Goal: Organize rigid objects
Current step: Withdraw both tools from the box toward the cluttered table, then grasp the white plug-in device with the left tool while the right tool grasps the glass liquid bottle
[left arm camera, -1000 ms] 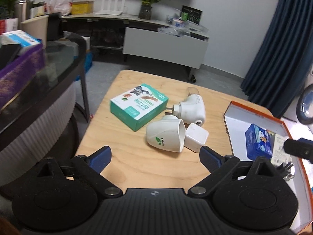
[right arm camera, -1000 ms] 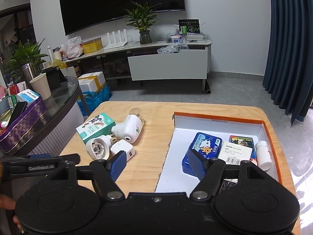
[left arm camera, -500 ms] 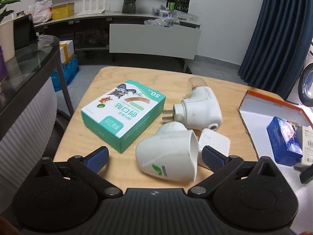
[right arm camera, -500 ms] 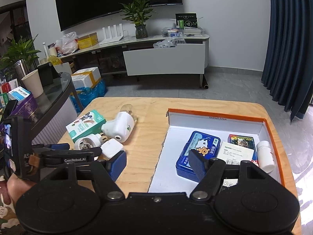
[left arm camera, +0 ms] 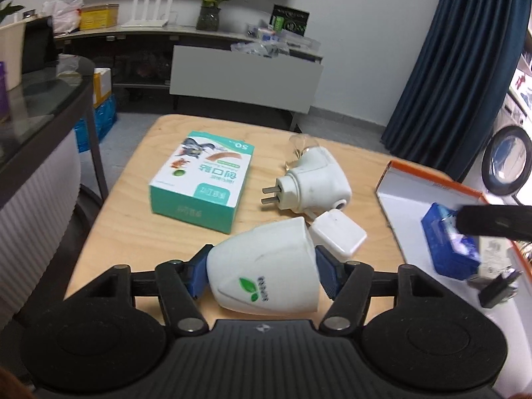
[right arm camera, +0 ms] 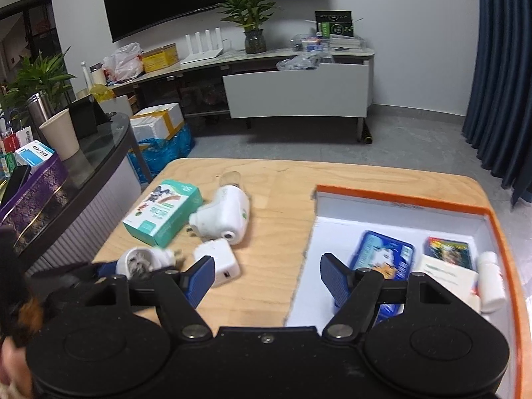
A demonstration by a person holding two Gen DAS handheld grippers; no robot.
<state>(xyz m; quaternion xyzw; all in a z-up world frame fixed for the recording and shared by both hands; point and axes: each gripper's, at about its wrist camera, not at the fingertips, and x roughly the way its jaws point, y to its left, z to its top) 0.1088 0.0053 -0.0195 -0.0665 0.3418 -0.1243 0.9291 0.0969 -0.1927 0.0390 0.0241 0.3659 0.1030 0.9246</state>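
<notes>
Gripping the white plug-in diffuser [left arm camera: 266,266] near the table's [left arm camera: 133,232] front edge, the left gripper [left arm camera: 262,274] looks mid-pickup, needing a lift toward the orange-rimmed box [right arm camera: 399,199], while the right gripper [right arm camera: 266,281] hangs open, empty.

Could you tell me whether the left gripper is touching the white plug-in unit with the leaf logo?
Touching. In the left wrist view, the left gripper's blue pads press against both sides of the plug-in unit, no gap visible.
</notes>
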